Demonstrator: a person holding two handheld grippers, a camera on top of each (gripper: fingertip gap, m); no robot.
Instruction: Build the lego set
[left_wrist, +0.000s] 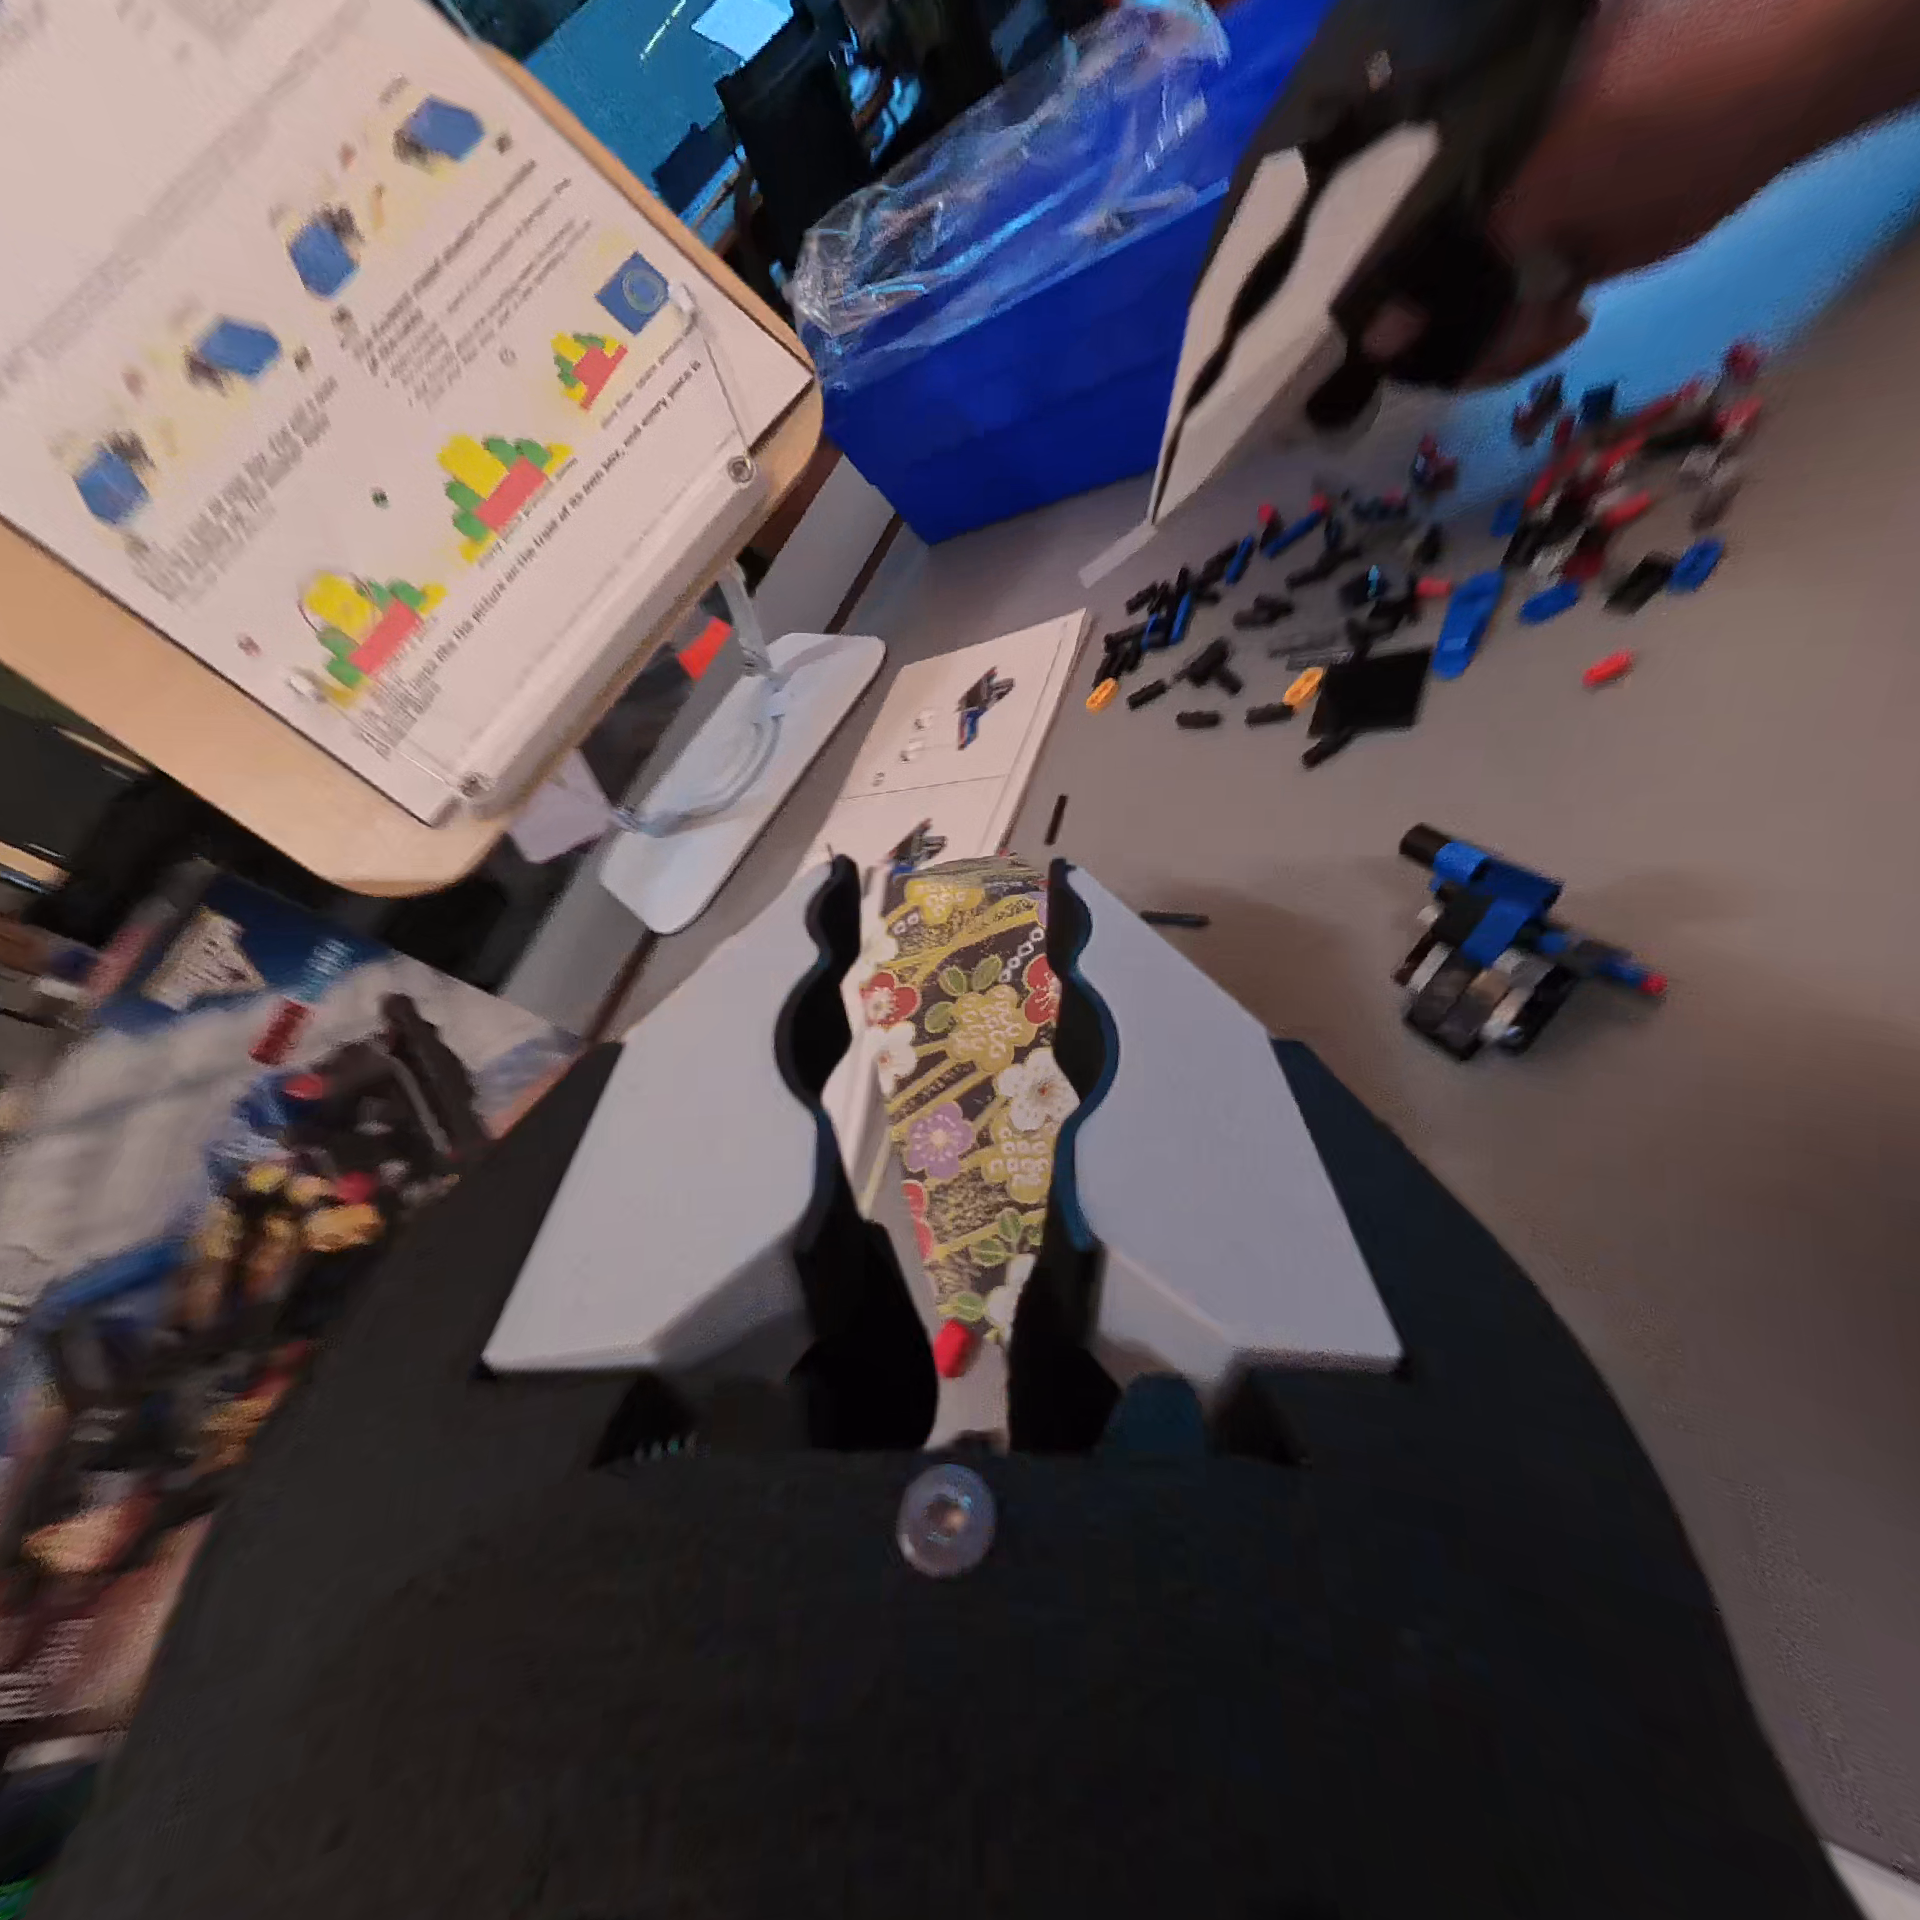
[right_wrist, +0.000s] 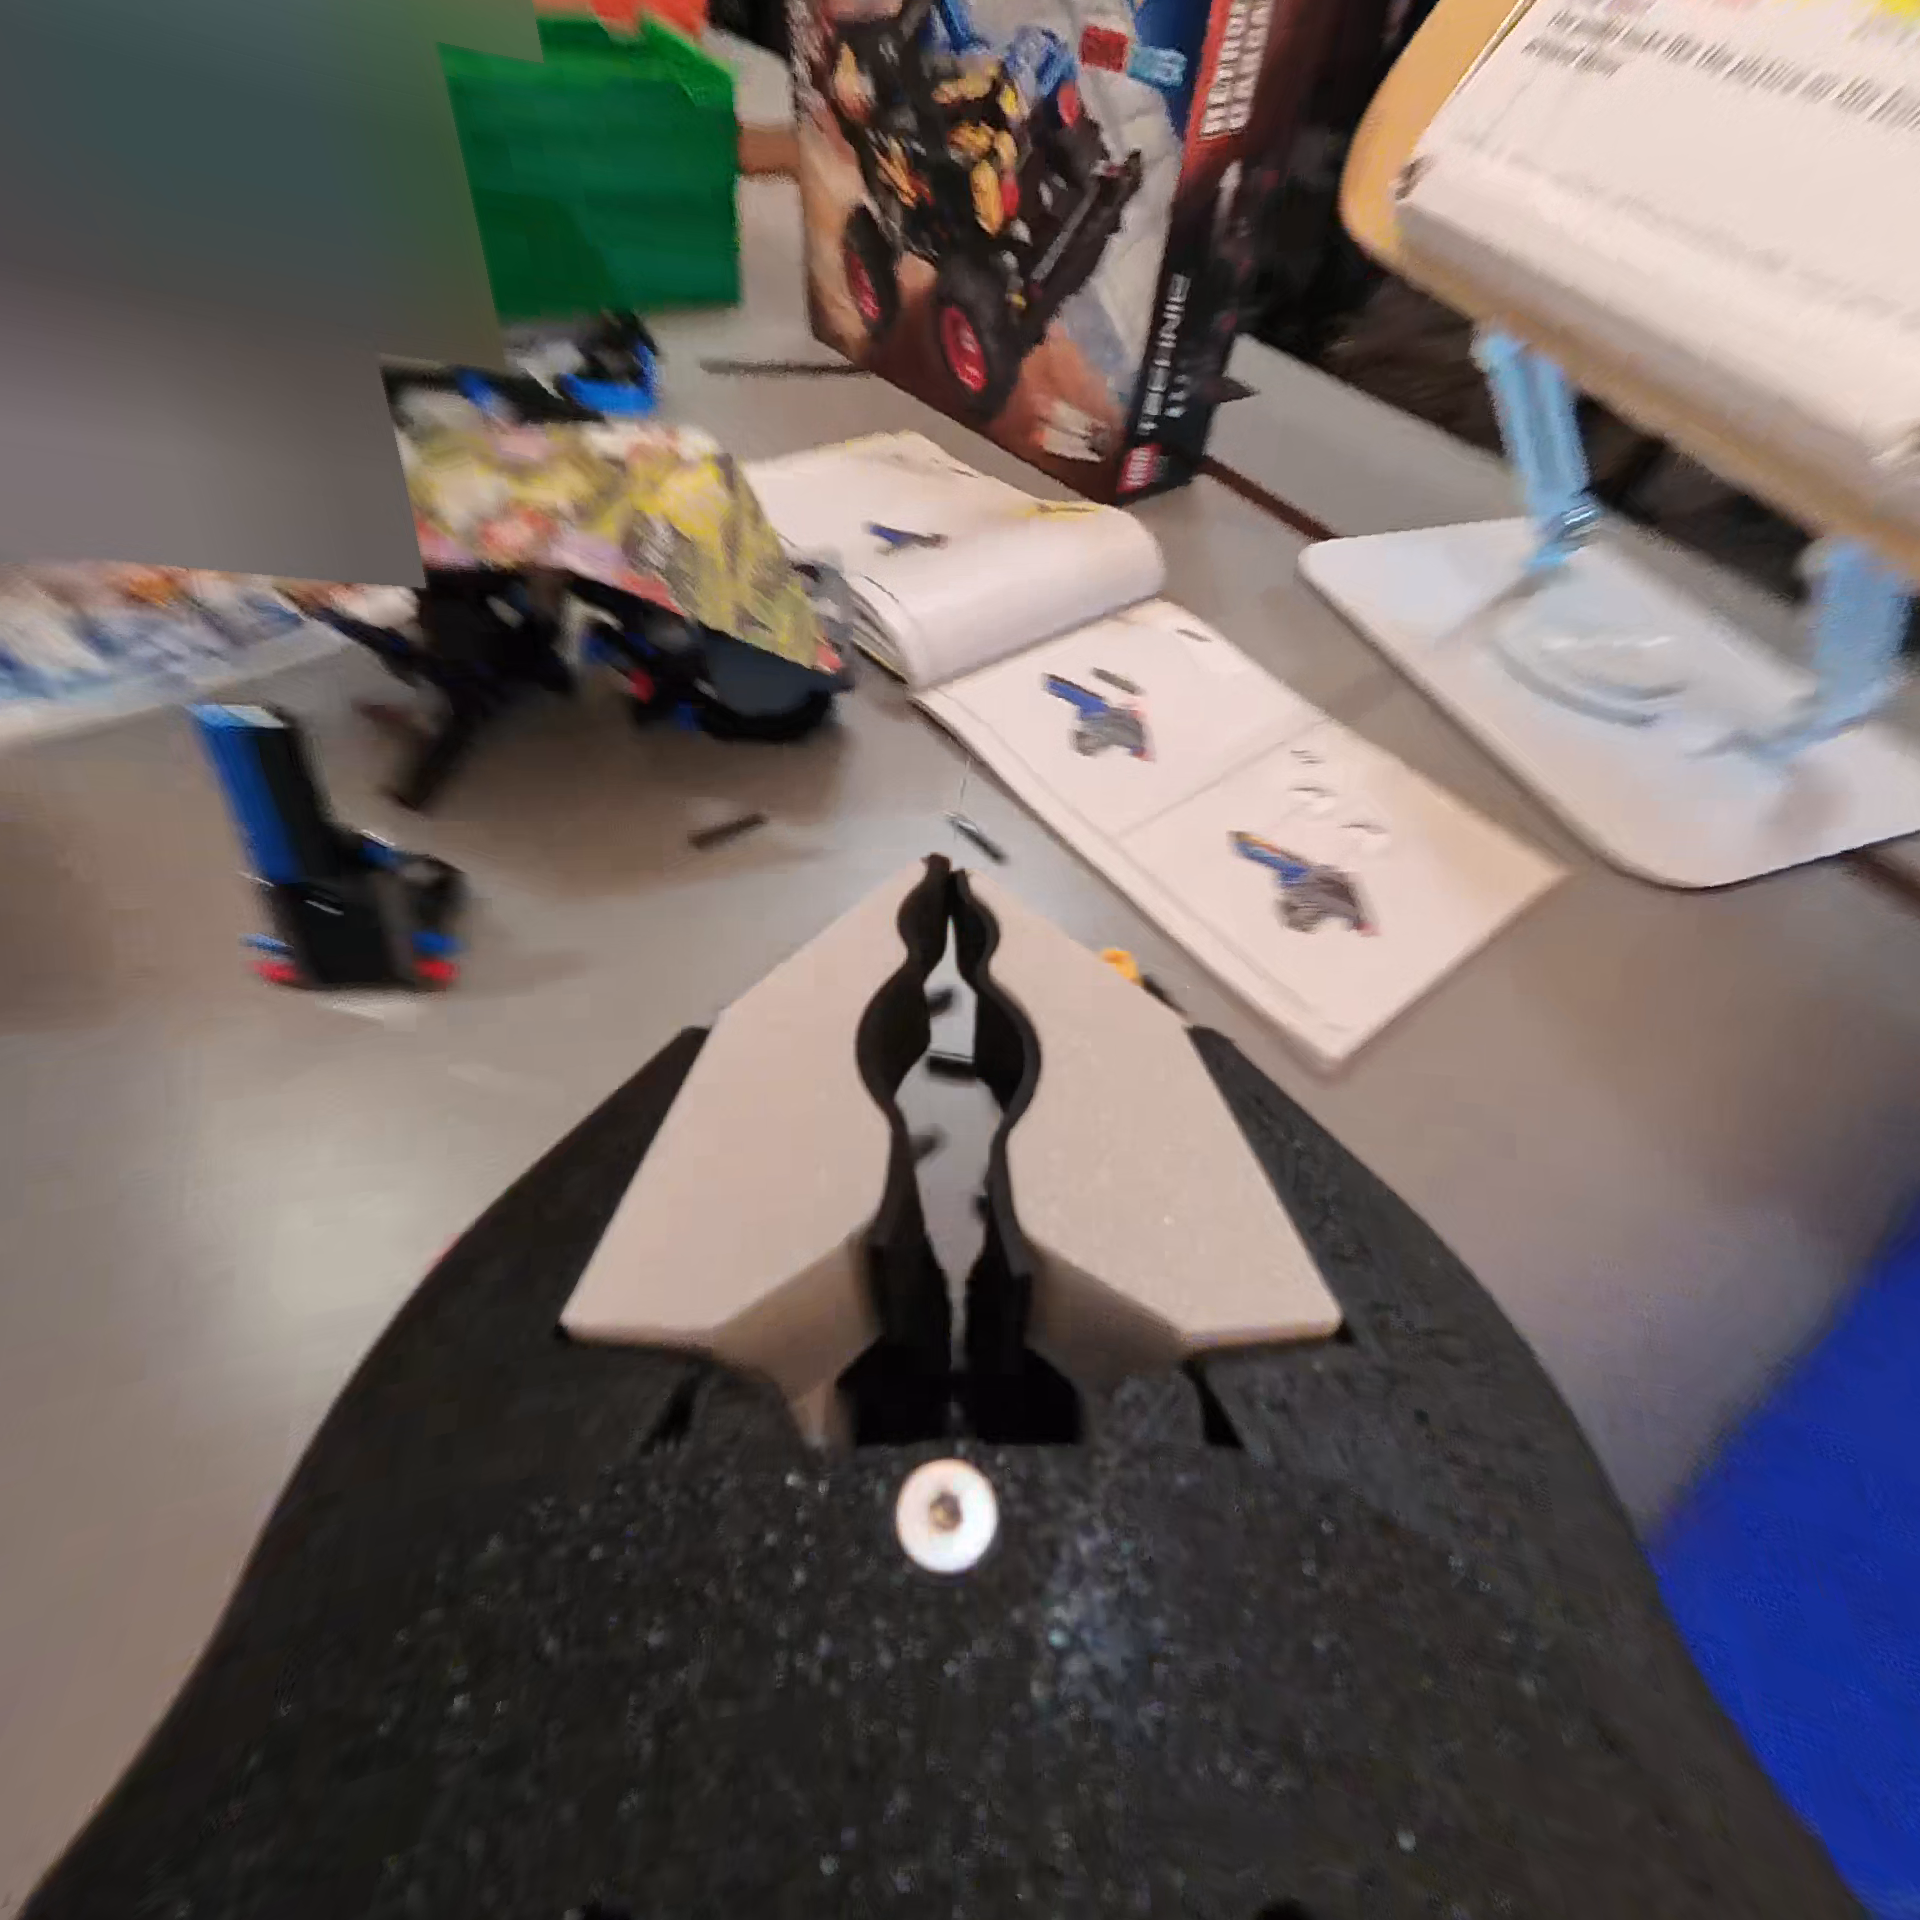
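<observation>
My left gripper (left_wrist: 951, 883) holds a flat floral-patterned piece (left_wrist: 977, 1039) between its white fingers. The piece looks sharp while the background blurs. A small red part (left_wrist: 951, 1351) sits near the finger bases. The floral piece also shows raised and tilted in the right wrist view (right_wrist: 613, 530). My right gripper (right_wrist: 940, 883) is shut and empty above the grey table. A hand holds it at the top right of the left wrist view (left_wrist: 1247, 343). A blue-and-black lego subassembly (left_wrist: 1507, 945) (right_wrist: 322, 883) stands on the table. Loose pieces (left_wrist: 1455, 603) lie scattered beyond it.
An open instruction booklet (right_wrist: 1195, 790) (left_wrist: 966, 707) lies on the table. The set's box (right_wrist: 1018, 229) stands behind it. A tilted instruction board (left_wrist: 343, 364) rests on a white stand (right_wrist: 1610, 707). A blue bin (left_wrist: 1018, 395) with a plastic bag sits at the table's far side. Some 20 cm of space lies between my two pairs of fingers. My left tips are roughly 10 cm from the blue-and-black lego subassembly (left_wrist: 1507, 945).
</observation>
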